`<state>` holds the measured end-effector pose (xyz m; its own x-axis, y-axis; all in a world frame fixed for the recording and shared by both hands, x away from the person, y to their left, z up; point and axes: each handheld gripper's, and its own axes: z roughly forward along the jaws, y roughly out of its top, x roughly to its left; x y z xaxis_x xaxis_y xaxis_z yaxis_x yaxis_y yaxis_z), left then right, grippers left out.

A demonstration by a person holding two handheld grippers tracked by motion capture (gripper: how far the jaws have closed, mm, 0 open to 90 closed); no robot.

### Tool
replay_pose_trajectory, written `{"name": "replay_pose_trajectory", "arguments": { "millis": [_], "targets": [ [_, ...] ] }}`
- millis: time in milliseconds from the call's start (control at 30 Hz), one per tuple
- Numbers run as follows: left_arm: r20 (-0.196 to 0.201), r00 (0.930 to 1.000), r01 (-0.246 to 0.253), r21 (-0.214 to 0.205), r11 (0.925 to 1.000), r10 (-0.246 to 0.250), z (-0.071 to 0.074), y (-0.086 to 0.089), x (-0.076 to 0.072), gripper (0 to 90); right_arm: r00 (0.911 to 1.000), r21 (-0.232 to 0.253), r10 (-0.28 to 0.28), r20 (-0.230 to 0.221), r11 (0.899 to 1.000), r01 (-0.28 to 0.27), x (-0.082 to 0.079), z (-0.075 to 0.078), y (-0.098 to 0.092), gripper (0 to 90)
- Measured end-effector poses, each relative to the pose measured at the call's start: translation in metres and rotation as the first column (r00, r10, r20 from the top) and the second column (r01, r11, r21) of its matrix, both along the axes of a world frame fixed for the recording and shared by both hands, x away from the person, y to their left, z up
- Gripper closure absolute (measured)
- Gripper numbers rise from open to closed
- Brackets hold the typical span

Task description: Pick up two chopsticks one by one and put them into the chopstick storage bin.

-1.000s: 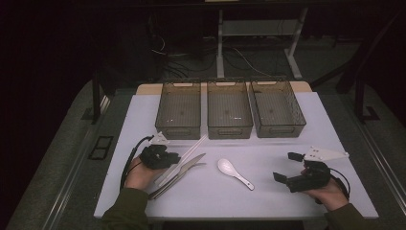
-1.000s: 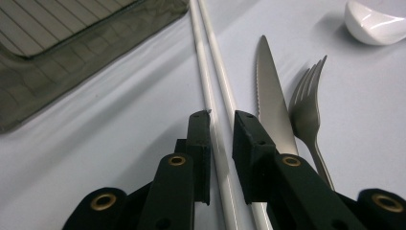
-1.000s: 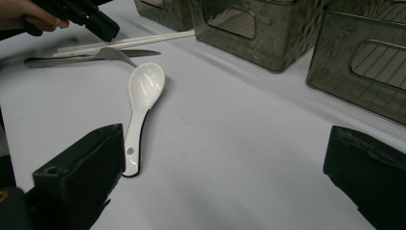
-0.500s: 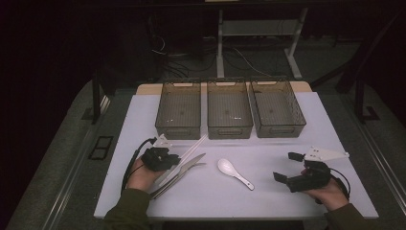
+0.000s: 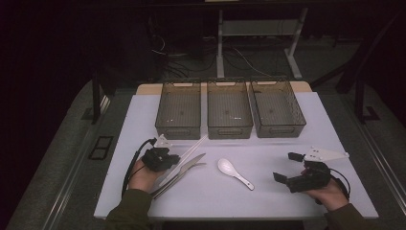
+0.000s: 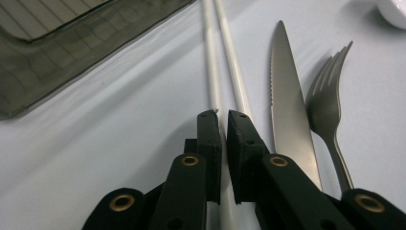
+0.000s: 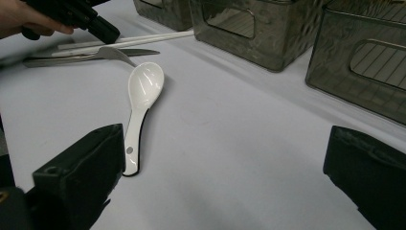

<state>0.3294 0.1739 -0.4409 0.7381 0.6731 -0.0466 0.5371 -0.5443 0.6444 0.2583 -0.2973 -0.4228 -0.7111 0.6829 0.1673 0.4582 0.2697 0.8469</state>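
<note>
High view: left gripper (image 5: 173, 160) sits at the near-left of the desk (image 5: 268, 191), on the chopsticks (image 5: 194, 148), which lie beside knife (image 5: 189, 165) and fork (image 5: 179, 178); spoon (image 5: 233, 172) lies mid-desk; right gripper (image 5: 288, 167) rests near-right, fingers wide; three bins (image 5: 230, 108) stand behind.

Left gripper view: fingers (image 6: 209, 139) have just been closing and now clamp the chopsticks (image 6: 225, 52); knife (image 6: 287, 96) and fork (image 6: 328, 100) lie alongside.

Right gripper view: fingers (image 7: 81, 167) wide apart, nothing held; spoon (image 7: 141, 100) lies ahead.
</note>
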Motion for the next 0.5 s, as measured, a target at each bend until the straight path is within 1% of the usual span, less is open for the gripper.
{"name": "replay_pose_trajectory", "arguments": {
  "millis": [67,167,267,400,500],
  "targets": [
    [-0.008,0.9999,-0.01,-0.007,0.9999,0.01,0.0002,0.0,0.0,84.4,1.0,0.001,0.0,-0.005,1.0,0.0,-0.0003,0.0001,0.0001,0.8],
    [-0.009,0.9999,-0.013,-0.01,0.9999,0.013,0.0003,0.0004,0.0003,84.4,1.0,0.003,-0.001,-0.005,1.0,0.001,-0.0004,0.0003,-0.0002,0.8],
    [-0.012,0.9997,-0.022,-0.003,0.9998,0.022,0.0017,0.0012,0.0001,84.6,1.0,0.003,-0.001,-0.005,1.0,0.001,-0.0003,0.0003,-0.0004,0.8],
    [-0.005,0.9998,-0.018,-0.018,0.9997,0.018,0.0041,0.0025,-0.0005,84.6,1.0,0.004,-0.001,-0.005,1.0,0.001,-0.0004,0.0004,-0.0004,0.8],
    [0.012,0.9999,-0.004,-0.013,0.9999,0.005,0.0081,0.0025,-0.0022,84.6,1.0,0.005,-0.002,-0.005,1.0,0.002,-0.0004,0.0004,-0.0004,0.8]
  ]
}}
